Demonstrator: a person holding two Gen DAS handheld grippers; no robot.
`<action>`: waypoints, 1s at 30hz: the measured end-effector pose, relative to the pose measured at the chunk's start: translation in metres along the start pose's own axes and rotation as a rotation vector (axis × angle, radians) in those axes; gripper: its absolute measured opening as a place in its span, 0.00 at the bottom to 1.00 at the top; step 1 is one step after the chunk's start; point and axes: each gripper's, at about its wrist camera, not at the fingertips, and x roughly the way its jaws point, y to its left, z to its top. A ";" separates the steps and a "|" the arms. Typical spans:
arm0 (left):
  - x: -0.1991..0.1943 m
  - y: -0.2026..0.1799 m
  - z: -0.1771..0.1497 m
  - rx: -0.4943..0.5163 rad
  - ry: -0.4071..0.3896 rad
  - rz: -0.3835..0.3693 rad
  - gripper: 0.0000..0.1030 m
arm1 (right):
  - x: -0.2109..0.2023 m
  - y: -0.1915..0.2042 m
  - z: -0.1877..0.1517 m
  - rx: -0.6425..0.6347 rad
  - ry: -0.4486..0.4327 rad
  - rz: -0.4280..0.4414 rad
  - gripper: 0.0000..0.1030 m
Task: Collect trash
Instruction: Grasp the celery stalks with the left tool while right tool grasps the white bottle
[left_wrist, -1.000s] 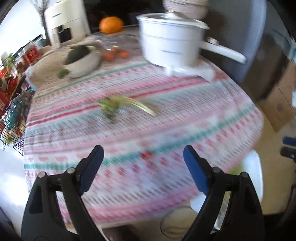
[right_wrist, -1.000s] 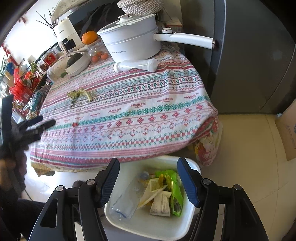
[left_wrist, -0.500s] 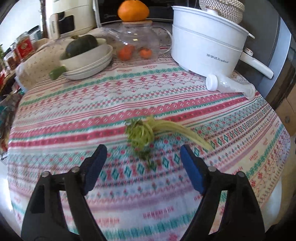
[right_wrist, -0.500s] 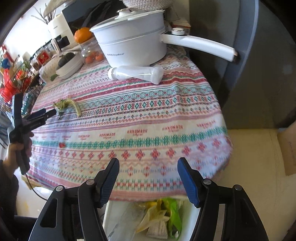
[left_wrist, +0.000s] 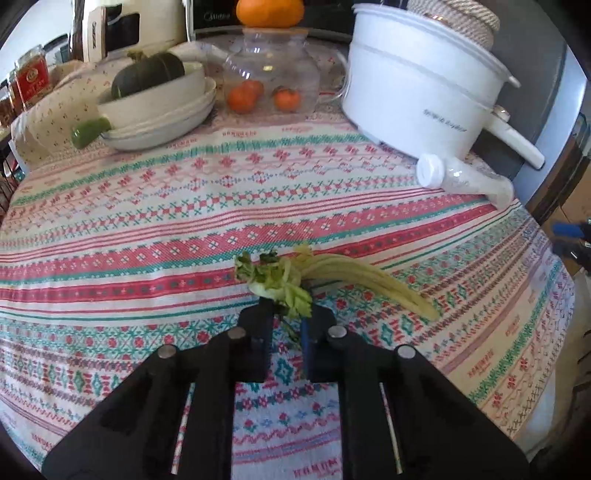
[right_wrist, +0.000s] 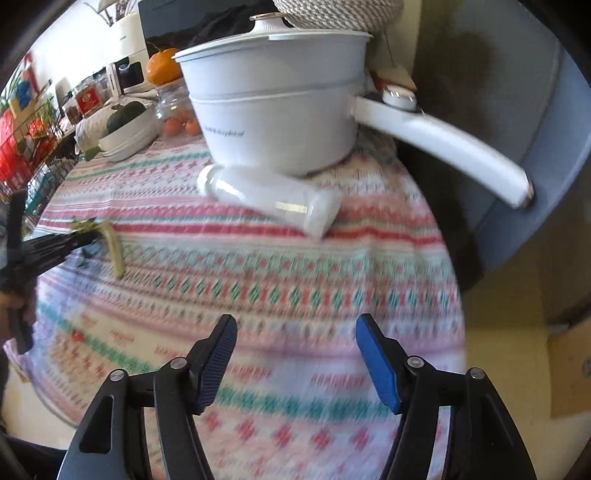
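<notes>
A limp vegetable scrap (left_wrist: 332, 273) with pale stalks and a leafy green end lies on the patterned tablecloth (left_wrist: 147, 229). My left gripper (left_wrist: 286, 321) is closing, its jaws nearly together, with the leafy end pinched between them. The right wrist view shows the same scrap (right_wrist: 112, 247) at the far left, with the left gripper (right_wrist: 86, 238) on it. An empty clear plastic bottle (right_wrist: 266, 195) with a white cap lies on its side against the pot. My right gripper (right_wrist: 295, 332) hovers over the cloth short of the bottle, its jaws opening with nothing between them.
A big white pot (right_wrist: 277, 110) with a long handle (right_wrist: 443, 147) stands behind the bottle. Stacked bowls holding a dark squash (left_wrist: 155, 110) and a glass teapot with tangerines (left_wrist: 269, 81) sit at the back. A wire rack (right_wrist: 29, 147) stands left, a cardboard box (right_wrist: 569, 369) right.
My left gripper came down onto the scrap and its jaws closed on the leafy end. My right gripper moved from above the trash bin to over the table; the bin has left view.
</notes>
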 end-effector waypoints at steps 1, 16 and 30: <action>-0.005 0.000 -0.001 0.004 -0.008 0.001 0.13 | 0.006 -0.002 0.007 -0.019 -0.018 -0.007 0.71; -0.030 -0.012 -0.009 0.037 -0.035 -0.022 0.12 | 0.084 0.045 0.058 -0.449 -0.157 -0.228 0.63; -0.062 -0.030 -0.008 0.067 -0.054 0.001 0.12 | 0.050 0.076 0.039 -0.525 -0.139 -0.263 0.47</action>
